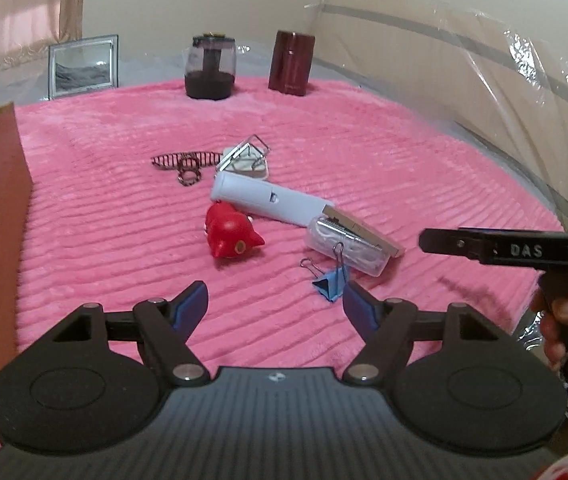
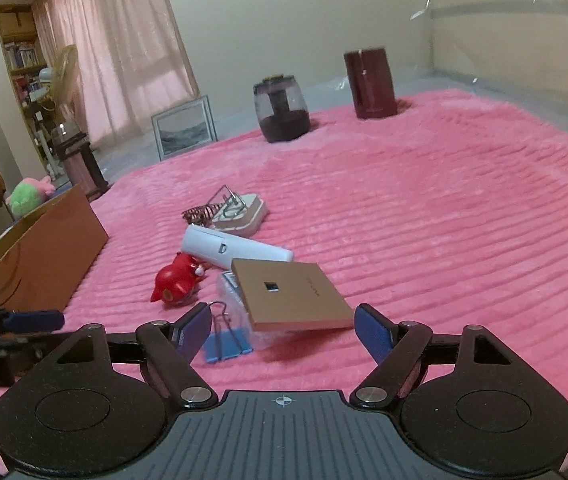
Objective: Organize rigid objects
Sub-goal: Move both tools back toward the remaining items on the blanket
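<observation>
A pink ribbed blanket (image 1: pixel 324 128) is covering the bed. Cream walls are enclosing the room, and pink curtains (image 2: pixel 124 52) are hanging at the window. Along the blanket's far edge, a framed picture (image 1: pixel 83 65), a dark jar (image 1: pixel 210 67) and a maroon box (image 1: pixel 291 62) are standing upright. A cardboard box (image 2: pixel 40 252) is sitting at the blanket's left edge.

The loose things are lying clustered near the blanket's middle. A white tube (image 1: pixel 268 198) is lying on its side, its long axis running from the far left to the near right. A red toy (image 1: pixel 230 236) is lying just beside the tube's left end. A tan flat box (image 2: pixel 292 294) is resting tilted on a clear plastic case (image 1: pixel 348 246). A blue binder clip (image 1: pixel 330 282) is lying nearest, its wire handles pointing toward the far edge. A striped hair clip (image 1: pixel 186 162) and a wire-framed white piece (image 1: pixel 246 158) are lying beyond the tube.

The left hand-held gripper (image 1: pixel 275 306) is hovering with its jaws spread and empty. The right hand-held gripper (image 2: pixel 284 330) is likewise spread, gripping nothing.
</observation>
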`<state>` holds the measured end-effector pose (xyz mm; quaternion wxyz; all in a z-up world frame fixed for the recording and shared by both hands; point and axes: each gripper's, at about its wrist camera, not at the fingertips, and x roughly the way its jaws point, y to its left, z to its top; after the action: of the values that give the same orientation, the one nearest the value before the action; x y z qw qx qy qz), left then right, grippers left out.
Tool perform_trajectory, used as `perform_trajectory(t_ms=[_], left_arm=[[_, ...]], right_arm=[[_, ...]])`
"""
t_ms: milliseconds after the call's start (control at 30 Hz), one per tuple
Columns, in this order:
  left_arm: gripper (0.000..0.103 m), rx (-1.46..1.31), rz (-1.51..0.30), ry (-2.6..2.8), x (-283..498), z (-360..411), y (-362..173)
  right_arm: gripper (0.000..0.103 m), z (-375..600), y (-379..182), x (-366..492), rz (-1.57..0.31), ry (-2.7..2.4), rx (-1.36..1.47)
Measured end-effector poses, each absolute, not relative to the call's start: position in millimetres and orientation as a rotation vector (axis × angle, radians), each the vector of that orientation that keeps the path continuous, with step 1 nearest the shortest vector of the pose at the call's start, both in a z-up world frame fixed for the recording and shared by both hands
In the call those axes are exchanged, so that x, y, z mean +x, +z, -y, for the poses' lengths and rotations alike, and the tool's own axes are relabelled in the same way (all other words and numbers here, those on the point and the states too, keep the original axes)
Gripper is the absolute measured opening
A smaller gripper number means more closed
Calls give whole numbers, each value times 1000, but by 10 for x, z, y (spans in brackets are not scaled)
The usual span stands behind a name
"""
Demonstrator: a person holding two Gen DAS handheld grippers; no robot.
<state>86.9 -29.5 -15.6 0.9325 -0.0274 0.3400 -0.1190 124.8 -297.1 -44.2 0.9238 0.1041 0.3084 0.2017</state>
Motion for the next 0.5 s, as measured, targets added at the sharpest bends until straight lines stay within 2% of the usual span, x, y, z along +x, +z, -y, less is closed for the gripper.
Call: perform_trajectory(t_ms=[500], left_arm=[[70, -73, -739, -284, 1288, 405, -485]], right_arm=[[84, 3100, -878, 2111, -777, 589, 304]])
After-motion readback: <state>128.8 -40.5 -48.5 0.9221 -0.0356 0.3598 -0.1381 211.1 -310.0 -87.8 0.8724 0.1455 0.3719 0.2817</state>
